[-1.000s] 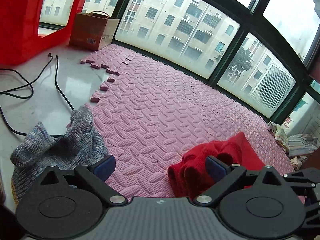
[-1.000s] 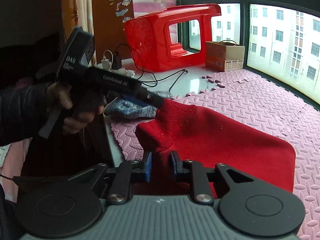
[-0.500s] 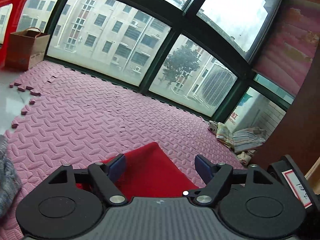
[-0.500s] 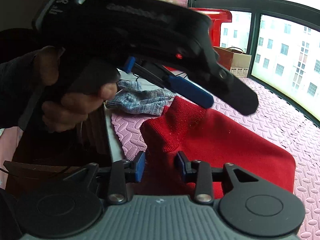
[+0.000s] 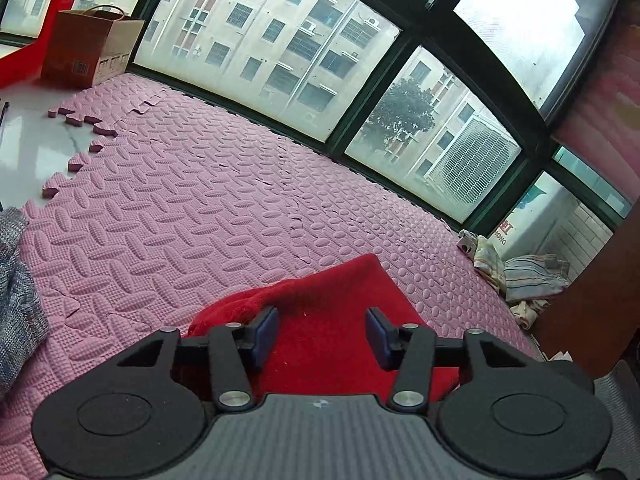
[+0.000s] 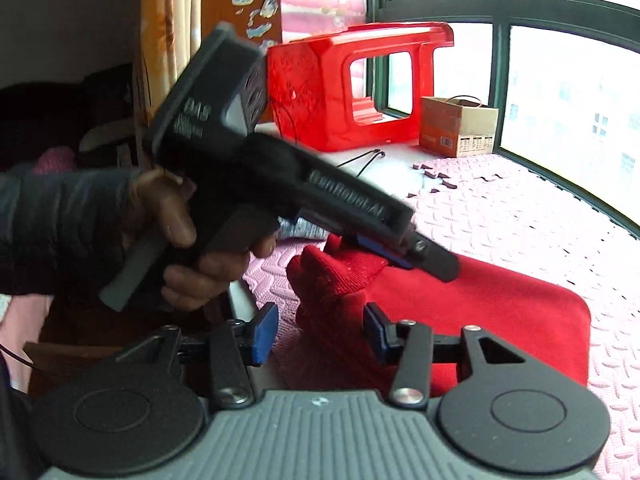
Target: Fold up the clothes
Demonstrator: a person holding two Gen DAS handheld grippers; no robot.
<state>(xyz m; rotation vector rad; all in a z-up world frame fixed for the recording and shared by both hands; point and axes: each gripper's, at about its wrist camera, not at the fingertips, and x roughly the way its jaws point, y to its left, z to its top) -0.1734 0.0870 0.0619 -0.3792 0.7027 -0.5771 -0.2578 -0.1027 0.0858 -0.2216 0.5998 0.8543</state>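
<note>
Left hand-held gripper (image 5: 322,330) is seen closing, its pads apart over the red garment (image 5: 332,320) at lower centre, untouched. Right hand-held gripper (image 6: 320,330) is opening; the cuff clamped a second ago now sits loose between its pads. One red garment lies on the pink mat (image 5: 192,208); one grey knit (image 5: 16,288) is at left.

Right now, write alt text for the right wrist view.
The right gripper, jaws opening, straddles a bunched edge of a red garment on pink foam mats. A hand holds the left gripper over that cloth.
</note>
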